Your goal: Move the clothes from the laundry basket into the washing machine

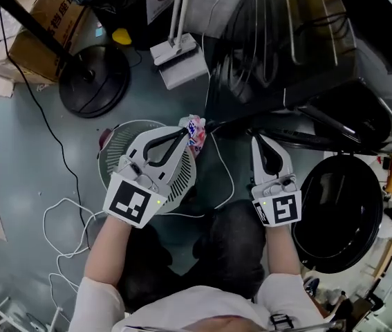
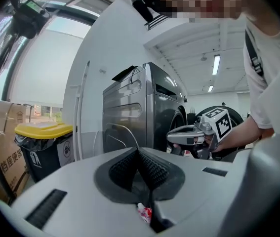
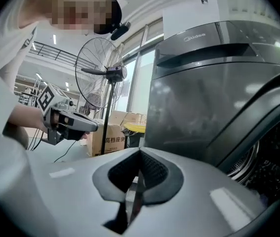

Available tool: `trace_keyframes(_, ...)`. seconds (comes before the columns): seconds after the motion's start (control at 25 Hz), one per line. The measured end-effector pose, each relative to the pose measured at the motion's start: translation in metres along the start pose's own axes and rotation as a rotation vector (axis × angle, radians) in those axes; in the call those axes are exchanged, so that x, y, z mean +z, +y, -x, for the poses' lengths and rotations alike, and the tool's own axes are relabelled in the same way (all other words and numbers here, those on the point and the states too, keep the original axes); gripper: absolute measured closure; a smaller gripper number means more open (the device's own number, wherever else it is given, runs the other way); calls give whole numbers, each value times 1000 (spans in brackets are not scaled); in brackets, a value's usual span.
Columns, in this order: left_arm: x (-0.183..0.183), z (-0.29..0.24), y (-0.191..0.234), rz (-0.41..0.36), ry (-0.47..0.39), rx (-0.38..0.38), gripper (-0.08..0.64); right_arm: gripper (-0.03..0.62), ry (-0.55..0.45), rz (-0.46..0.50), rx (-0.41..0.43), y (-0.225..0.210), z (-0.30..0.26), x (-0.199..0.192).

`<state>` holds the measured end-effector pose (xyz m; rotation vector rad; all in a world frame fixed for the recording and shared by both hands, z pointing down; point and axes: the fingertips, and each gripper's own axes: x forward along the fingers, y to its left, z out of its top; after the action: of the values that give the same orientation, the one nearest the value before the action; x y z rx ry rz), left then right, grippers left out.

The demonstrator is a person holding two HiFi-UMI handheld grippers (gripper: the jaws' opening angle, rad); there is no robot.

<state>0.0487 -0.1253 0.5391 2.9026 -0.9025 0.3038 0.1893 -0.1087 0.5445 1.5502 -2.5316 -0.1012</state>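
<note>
Pinches a small pink-and-white garment (image 1: 196,131) in the closed left claw (image 1: 189,135), just above the white laundry basket (image 1: 115,147) beneath it. Holds the right claw (image 1: 259,138) shut tight and empty, level beside the left, with the washing machine (image 3: 223,83) close on its right.

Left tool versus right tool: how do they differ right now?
The left tool is shut on a small patterned cloth; the right tool is shut with nothing between its jaws. The left tool hangs over the white laundry basket; the right tool is off to the basket's side, nearer the washing machine. Both point roughly the same way, away from the person.
</note>
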Motion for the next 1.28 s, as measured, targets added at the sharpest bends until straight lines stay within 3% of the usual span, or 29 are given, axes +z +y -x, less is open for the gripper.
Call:
trace_keyframes(0.24,-6,24,14,63,13,48,554,583,-16,-21,58,17,-17,13)
trace_keyframes(0.44,13,35,19,72,-21,87,554,583,-19,16,84,33,-24,28)
trace_keyframes(0.72,33,57,16,69,-27,111,554,583,33,-51,104,47,-20,53)
trace_keyframes(0.92,76,72,3,71,-21,65,554,583,57,-91,84,45,-6,103)
trace_keyframes(1.28,186,124,-19,166,57,69,555,583,87,-143,44,30,35,223)
